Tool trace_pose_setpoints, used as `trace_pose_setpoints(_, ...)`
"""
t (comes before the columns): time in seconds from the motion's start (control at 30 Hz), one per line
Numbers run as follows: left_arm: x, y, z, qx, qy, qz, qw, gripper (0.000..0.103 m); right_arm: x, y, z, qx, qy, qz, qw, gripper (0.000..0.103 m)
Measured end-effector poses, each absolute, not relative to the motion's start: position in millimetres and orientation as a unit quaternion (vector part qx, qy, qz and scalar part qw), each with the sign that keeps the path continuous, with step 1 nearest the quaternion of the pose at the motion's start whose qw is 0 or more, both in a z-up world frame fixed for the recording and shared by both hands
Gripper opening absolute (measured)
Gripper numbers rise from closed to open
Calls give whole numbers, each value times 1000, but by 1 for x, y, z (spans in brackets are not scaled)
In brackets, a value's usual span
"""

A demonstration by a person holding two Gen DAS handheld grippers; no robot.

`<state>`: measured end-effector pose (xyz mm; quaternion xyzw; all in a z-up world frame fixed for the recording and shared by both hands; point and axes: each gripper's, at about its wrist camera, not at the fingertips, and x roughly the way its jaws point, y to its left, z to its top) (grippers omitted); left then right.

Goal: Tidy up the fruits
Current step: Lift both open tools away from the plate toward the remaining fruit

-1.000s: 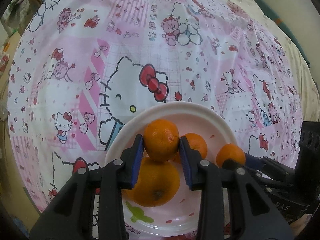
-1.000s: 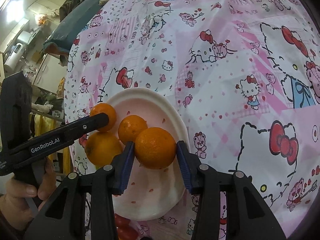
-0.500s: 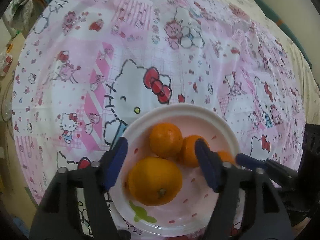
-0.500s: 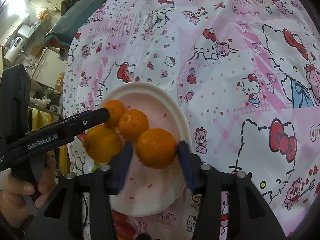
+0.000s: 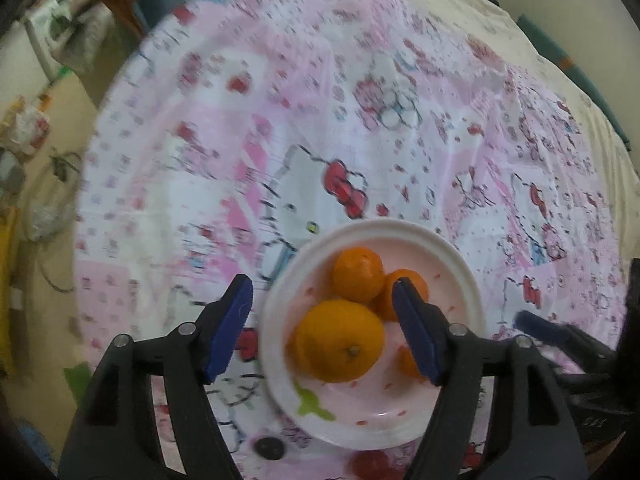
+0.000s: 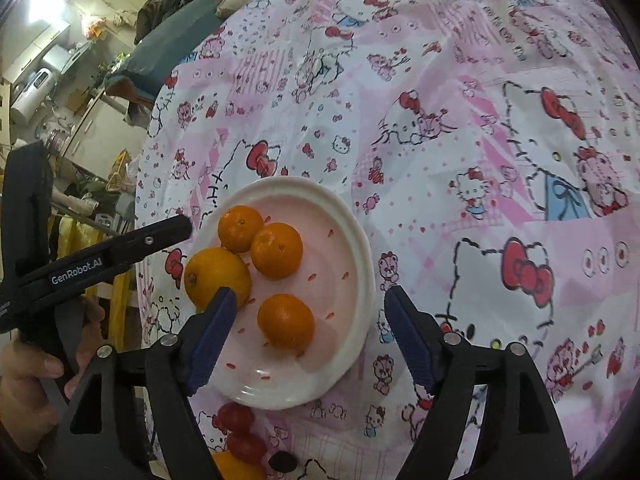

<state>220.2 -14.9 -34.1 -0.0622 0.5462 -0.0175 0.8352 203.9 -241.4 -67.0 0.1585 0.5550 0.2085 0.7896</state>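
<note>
While both sets of fingers (image 5: 416, 332) (image 6: 212, 332) are opening and hold nothing, I see four oranges (image 6: 285, 322) on the plate (image 6: 360, 248).

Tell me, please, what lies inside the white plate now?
Four oranges lie in the white plate: one large orange and three smaller ones, the nearest apart from the others. Whatever lies under the fruit stays hidden.

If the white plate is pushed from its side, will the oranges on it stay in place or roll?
They would probably roll: the four oranges are round and lie loose on the smooth plate. Its raised rim may keep them in. The plate itself could slide easily, since the tablecloth looks glossy.
</note>
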Motion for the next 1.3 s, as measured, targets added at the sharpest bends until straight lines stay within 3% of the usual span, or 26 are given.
trace_pose_setpoints(0.07, 212, -15, -24, -48, 529, -9, 848, 81, 198, -245, -59, 162, 547, 200, 796, 79)
trace_pose_setpoints(0.17, 203, -16, -13, -38, 514, -13, 857, 85, 189, -249, -46, 162, 536, 192, 806, 79)
trace_pose_setpoints(0.77, 111, -11, 9, -43, 507, -23, 861, 85, 111, -272, -11, 203, 497, 178, 824, 79)
trace_pose_setpoints(1.3, 61, -3, -9, -39, 519, -2, 854, 85, 73, -278, -30, 226, 518, 159, 810, 79)
